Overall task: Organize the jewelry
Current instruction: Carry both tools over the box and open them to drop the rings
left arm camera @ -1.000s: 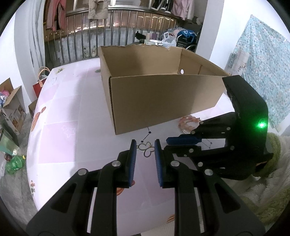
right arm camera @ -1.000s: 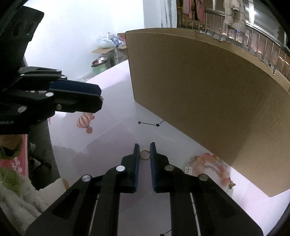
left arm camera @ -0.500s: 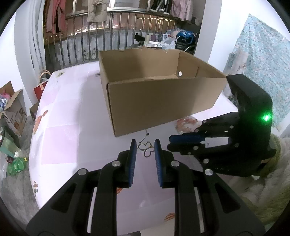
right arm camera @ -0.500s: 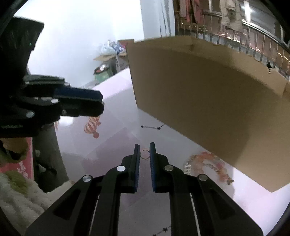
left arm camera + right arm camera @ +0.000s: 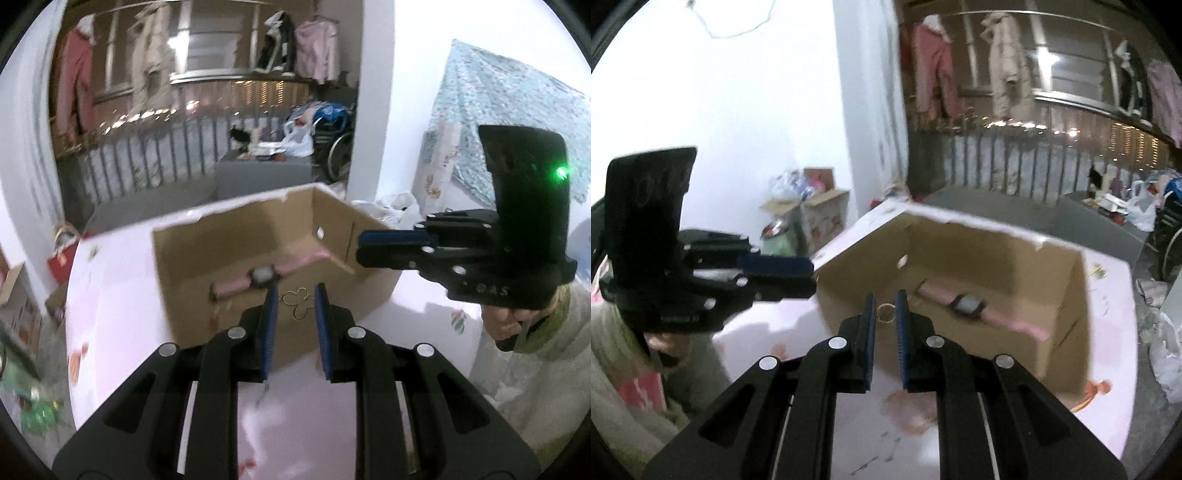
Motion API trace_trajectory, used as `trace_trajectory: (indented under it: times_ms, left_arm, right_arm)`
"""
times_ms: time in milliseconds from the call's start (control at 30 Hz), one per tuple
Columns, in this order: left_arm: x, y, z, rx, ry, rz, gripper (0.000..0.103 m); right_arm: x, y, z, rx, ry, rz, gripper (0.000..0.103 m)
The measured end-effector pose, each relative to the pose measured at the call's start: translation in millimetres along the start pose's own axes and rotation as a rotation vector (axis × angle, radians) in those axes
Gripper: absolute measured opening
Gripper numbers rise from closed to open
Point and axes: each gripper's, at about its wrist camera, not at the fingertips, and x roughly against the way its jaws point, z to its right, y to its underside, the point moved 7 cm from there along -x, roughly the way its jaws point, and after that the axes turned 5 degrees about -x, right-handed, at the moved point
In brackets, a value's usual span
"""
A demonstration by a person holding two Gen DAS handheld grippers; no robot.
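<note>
The left tongs (image 5: pixel 294 308) are clamped on a thin gold clover-shaped pendant (image 5: pixel 297 304), and the right tongs (image 5: pixel 885 312) on a small gold ring (image 5: pixel 885 312). Both are held up over the open cardboard box (image 5: pixel 1015 266), where a pink watch (image 5: pixel 967 306) lies.

We read very little here: on the side of the right gripper (image 5: pixel 364 245), seen from the left wrist view, pale raised letters look like "GAS" to us, though the blur leaves us unsure of each letter. On the side of the left gripper (image 5: pixel 809 275), seen from the right wrist view, we make out a line of small pale lettering that is too smeared to read. On the box (image 5: pixel 184 266), the table (image 5: pixel 1108 295) and the watch (image 5: pixel 967 304) we find no print that we can read.
</note>
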Motion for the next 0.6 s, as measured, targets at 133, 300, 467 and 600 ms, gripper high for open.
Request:
trace_trajectory:
  times_ms: [133, 300, 467, 600]
  left_arm:
    - [-46, -12, 6, -0.046, 0.007, -0.062, 0.019]
    - [-99, -10, 7, -0.054, 0.024, -0.151, 0.019]
    - [-129, -2, 4, -0.009, 0.064, -0.208, 0.026]
    - [-134, 0, 1, 0.02, 0.076, -0.209, 0.037]
  right_arm:
    - [-26, -5, 44, -0.092, 0.022, -0.083, 0.011]
    - [-50, 3, 87, -0.169, 0.05, -0.182, 0.011]
    - [-57, 6, 106, -0.189, 0.095, -0.195, 0.012]
    - [-50, 8, 112, -0.201, 0.109, -0.17, 0.017]
